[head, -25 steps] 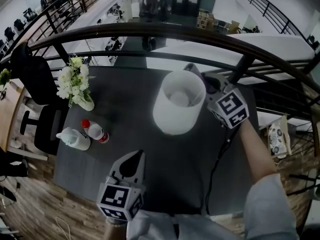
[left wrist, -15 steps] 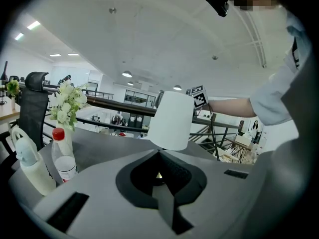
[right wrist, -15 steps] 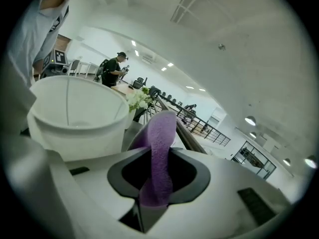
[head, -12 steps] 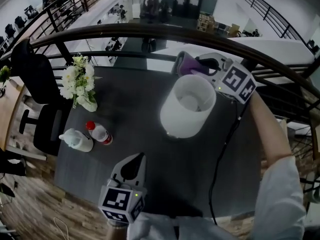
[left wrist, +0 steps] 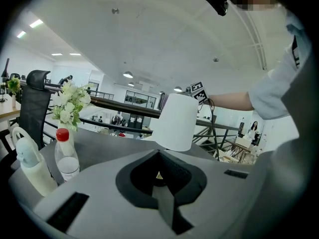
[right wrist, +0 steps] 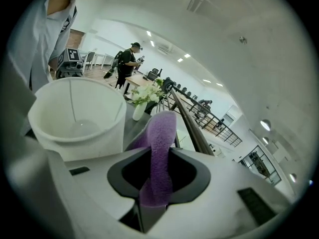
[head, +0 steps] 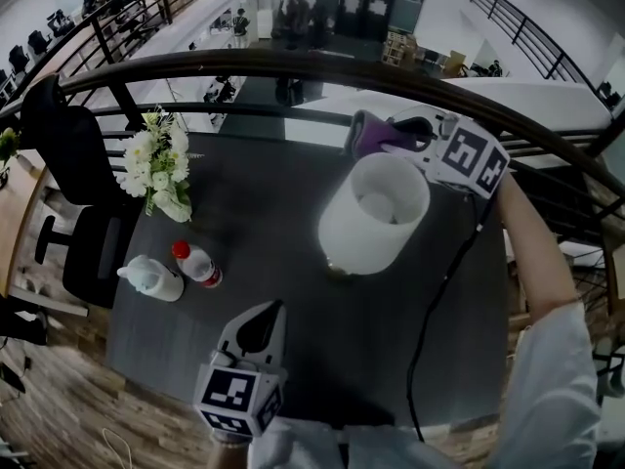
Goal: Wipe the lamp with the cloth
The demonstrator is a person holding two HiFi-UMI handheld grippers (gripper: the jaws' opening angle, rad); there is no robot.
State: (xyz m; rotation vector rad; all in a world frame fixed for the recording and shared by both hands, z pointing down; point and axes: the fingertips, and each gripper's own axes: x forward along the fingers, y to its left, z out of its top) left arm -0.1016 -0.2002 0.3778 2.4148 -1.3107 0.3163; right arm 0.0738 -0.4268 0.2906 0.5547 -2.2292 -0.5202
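The right gripper has its jaws clamped on the purple cloth. A folded tongue of cloth sticks out past the tips, as the right gripper view shows. It hangs at the far rim of the white lamp shade, which stands right of centre on the dark table. Whether the cloth actually touches the rim is hard to tell; it looks just beside it at the far side.

To wipe well, press the free tongue of cloth against the shade, not the hard jaw tips. Then sweep it round the rim and down the outer wall with light, even pressure. The shade is tall and likely light, so pushing hard toward the near side could tip it or slide the base. The lamp's cord runs down the right side toward the near edge, so the forearm should stay clear of it.

The left gripper hovers at the near edge with its jaws drawn together on nothing. It could come up to steady the lamp. The flowers, the red-capped bottle and the white bottle stand well apart at the left.
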